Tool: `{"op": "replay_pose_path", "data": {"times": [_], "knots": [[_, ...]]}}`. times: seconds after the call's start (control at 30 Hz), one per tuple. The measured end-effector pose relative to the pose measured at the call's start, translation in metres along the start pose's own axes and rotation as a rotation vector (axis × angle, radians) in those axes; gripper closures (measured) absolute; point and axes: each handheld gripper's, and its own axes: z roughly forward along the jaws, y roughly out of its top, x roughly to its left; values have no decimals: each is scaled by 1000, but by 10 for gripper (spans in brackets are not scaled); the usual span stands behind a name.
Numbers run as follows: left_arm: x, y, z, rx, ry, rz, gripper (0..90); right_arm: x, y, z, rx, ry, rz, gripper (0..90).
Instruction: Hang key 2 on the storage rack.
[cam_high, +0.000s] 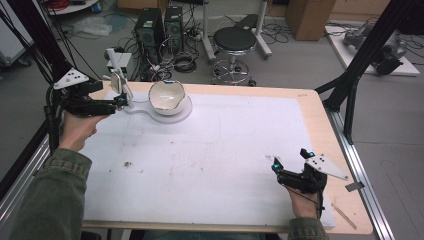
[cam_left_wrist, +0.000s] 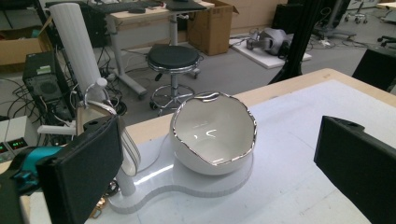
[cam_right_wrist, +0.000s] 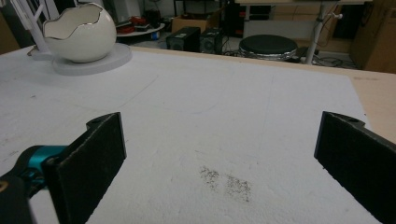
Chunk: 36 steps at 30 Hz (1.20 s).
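The left gripper (cam_high: 121, 99) is hovering, fingers spread, just before the eggshell bowl (cam_left_wrist: 214, 132) (possibly reaching for it); the right gripper (cam_high: 290, 160) is waiting, fingers spread, gripping nothing.

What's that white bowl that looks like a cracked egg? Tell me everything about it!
The glossy white, ceramic-looking egg-shaped bowl has a jagged rim edged in silver, like a broken eggshell. It is hollow and looks empty, its opening tilted up toward the person. It sits on the round end of a flat white stand at the table's far left, beside a thin white post. The left tool is open nearby, not touching it.
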Motion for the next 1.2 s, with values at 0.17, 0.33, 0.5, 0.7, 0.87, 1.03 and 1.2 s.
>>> {"op": "replay_pose_path", "data": {"times": [0.17, 0.33, 0.5, 0.7, 0.87, 1.03, 1.2], "knots": [[-3, -6, -4, 6, 11, 11, 17, 0, 0, -1, -6, -1, 13, 9], [-4, -16, -8, -3, 16, 7, 17, -1, 0, -1, -12, -1, 3, 9], [-3, -24, -12, -2, 25, -8, 17, -1, 0, -2, -9, -3, 10, 9], [-1, -38, -16, 2, 56, -22, 17, -1, 0, -2, -11, -2, 6, 9], [-3, -47, -20, 0, 62, -39, 17, -1, 0, -2, -10, -6, 2, 9], [-4, -55, -25, -7, 75, -52, 17, -1, 0, -2, -9, -6, 9, 9], [-4, -65, -32, -5, 109, -46, 21, -1, 0, -2, -9, -7, 6, 9]]}}
